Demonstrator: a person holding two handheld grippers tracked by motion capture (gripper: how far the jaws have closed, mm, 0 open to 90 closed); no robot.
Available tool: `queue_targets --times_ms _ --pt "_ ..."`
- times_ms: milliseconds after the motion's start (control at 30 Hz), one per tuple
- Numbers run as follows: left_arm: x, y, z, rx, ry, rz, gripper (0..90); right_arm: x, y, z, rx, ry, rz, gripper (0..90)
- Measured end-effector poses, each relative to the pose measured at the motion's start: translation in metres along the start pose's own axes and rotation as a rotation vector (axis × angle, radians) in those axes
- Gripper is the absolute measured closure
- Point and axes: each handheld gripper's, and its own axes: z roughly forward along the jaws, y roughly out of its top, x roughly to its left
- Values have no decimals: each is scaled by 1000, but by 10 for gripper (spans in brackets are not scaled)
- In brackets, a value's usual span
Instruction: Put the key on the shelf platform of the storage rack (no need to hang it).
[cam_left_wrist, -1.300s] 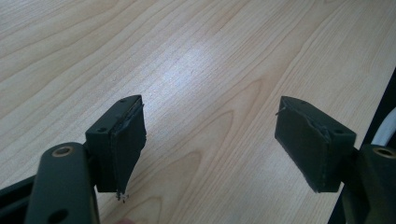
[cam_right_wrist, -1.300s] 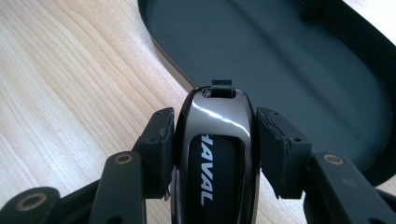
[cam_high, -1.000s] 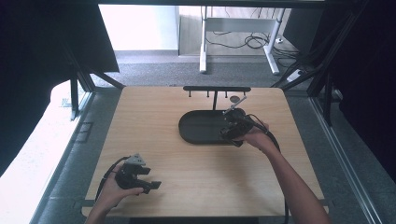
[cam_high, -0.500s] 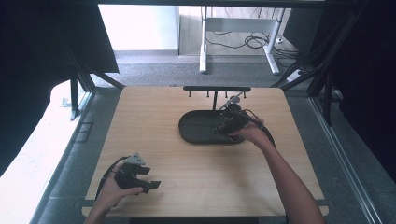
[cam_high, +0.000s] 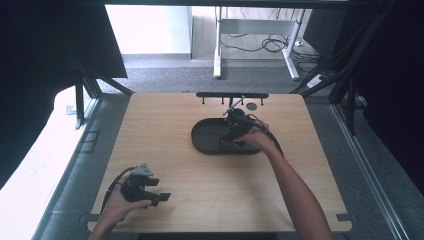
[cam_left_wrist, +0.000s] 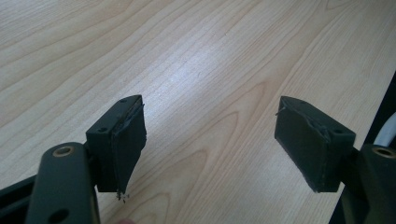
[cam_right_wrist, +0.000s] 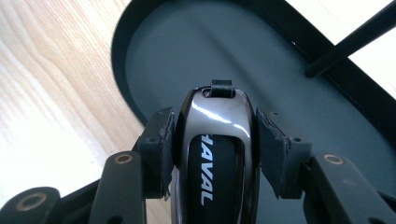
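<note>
Glossy black plastic with a chrome-edged body and white "HAVAL" lettering marks the car key fob (cam_right_wrist: 215, 154), which is clamped between the two black padded jaws of the right gripper (cam_right_wrist: 212, 140) and is held over the dark oval tray (cam_right_wrist: 154, 60) near the far middle of the light wooden table (cam_high: 165, 130). In the high view the right gripper (cam_high: 234, 127) is seen above that tray (cam_high: 205, 142), just in front of a black rack with short pegs (cam_high: 232, 95). The left gripper (cam_left_wrist: 210, 140) is held with its jaws spread wide and nothing between them, over bare wood near the table's near left corner (cam_high: 142, 184). The fob's smooth, curved, tapering sides are judged the chief risk: if the squeeze is eased, or the hand is tilted, the fob could slide forward out of the pads and drop onto the tray or skid onto the wood. The small loop at the fob's tip (cam_right_wrist: 221, 87) might also be snagged on a peg if the fob is carried towards the rack carelessly.
</note>
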Motion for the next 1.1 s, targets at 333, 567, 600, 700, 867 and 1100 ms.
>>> queue_targets --times_ms 333,567,600,700,867,1100 --pt "0 0 -2 -4 1 2 252 -3 0 13 20 -20 -34 500" --pt "0 0 -3 -5 2 3 252 -5 -1 16 37 -40 -51 500" --pt "0 0 -3 -5 2 4 252 -5 -2 17 40 -42 -53 500" --pt "1 0 -3 -7 1 3 252 -8 -4 19 51 -56 -65 500" --pt "1 0 -3 -5 2 1 252 -12 -7 22 59 -64 -60 500" --pt "1 0 -3 -6 3 1 252 -16 -11 27 66 -79 -71 500"
